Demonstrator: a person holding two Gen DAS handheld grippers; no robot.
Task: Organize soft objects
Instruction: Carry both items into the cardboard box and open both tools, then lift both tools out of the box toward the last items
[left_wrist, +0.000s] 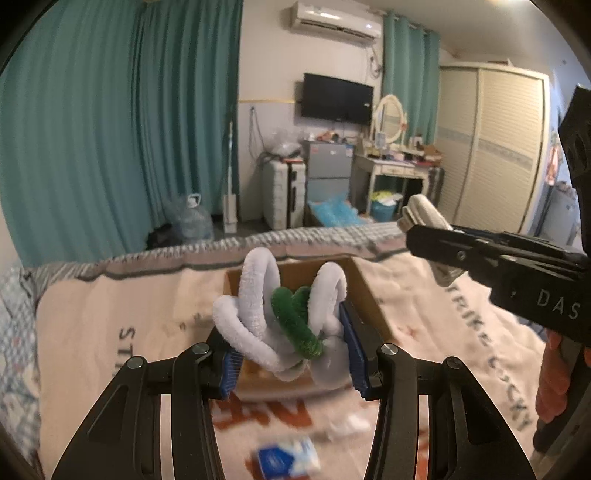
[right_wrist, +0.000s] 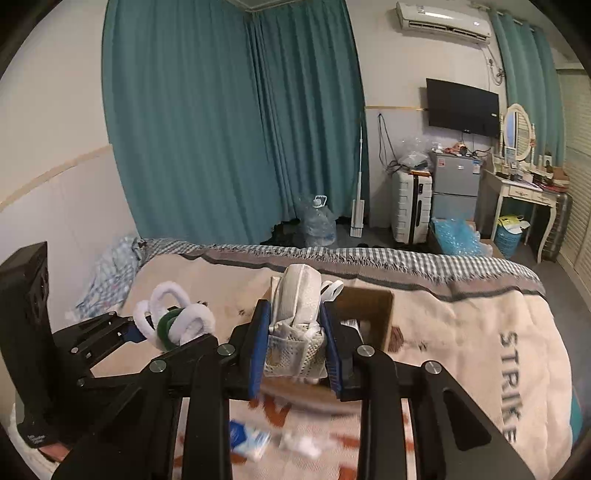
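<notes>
a: what is held by each claw?

b: a bundle of fuzzy white and green loops (left_wrist: 280, 317) is pinched between the blue pads of the left gripper (left_wrist: 291, 354), which is closed down on it. a white mesh pouch (right_wrist: 297, 325) is clamped in the right gripper (right_wrist: 295, 350), the jaws drawn in tight against its sides.

a: where are they carried?

b: both are held up above the bed blanket (left_wrist: 110, 314), close to the open cardboard box (left_wrist: 364, 291). the pouch is seen over the box's near edge in the right wrist view; the loops are seen in front of the box in the left wrist view.

a: how much is judged done?

b: little can be confirmed. the box's inside is mostly hidden, so what already lies in it cannot be told. neither held item has been released yet. a blue and white packet (left_wrist: 286, 458) and some white wads (right_wrist: 301, 443) are left lying on the blanket, blurred, and may need collecting afterwards.
</notes>
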